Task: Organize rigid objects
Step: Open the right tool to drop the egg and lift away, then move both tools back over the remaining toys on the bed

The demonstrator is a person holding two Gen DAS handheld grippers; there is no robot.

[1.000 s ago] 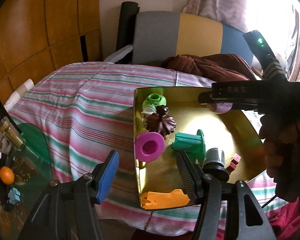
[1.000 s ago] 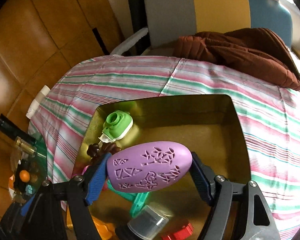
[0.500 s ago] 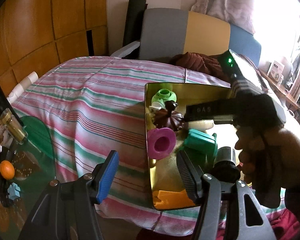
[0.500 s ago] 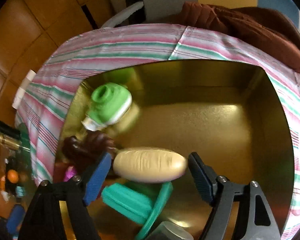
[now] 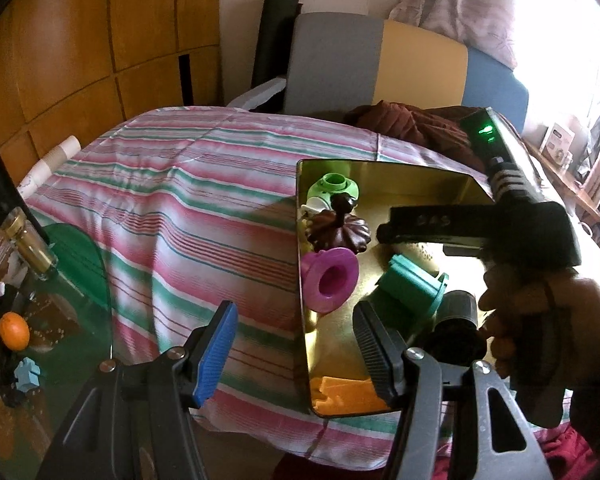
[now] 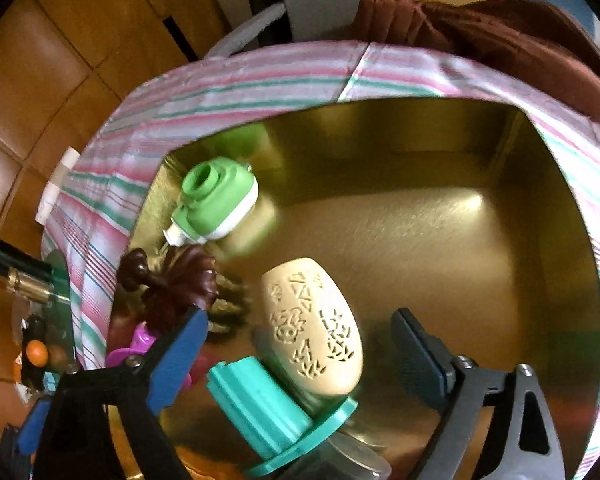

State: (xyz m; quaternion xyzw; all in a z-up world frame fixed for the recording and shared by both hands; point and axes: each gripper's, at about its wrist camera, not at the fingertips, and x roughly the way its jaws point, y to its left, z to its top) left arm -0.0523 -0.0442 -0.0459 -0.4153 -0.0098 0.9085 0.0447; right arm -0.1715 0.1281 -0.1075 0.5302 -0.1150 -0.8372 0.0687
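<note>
A gold metal tray (image 5: 428, 172) (image 6: 452, 236) sits on the striped tablecloth and holds several rigid objects. In the right wrist view a carved egg-shaped piece (image 6: 312, 328), lit beige, lies on the tray floor against a teal flanged block (image 6: 268, 408). My right gripper (image 6: 300, 344) is open above the egg, fingers apart on either side, not touching it. A green-and-white piece (image 6: 216, 200), a dark brown flower piece (image 6: 176, 284) and a magenta spool (image 5: 330, 278) lie along the tray's left side. My left gripper (image 5: 294, 344) is open and empty over the tray's near-left edge.
An orange piece (image 5: 344, 396) and a grey cylinder (image 5: 458, 312) lie in the tray's near end. A glass side table (image 5: 40, 320) with a bottle and small items stands at left. A brown cloth (image 5: 412, 124) and a chair (image 5: 376, 64) are behind the table.
My right gripper lowered into the tray, opened and let go of the egg-shaped piece, which now lies on the tray floor turned on its end against the teal block. My left gripper stayed open.
</note>
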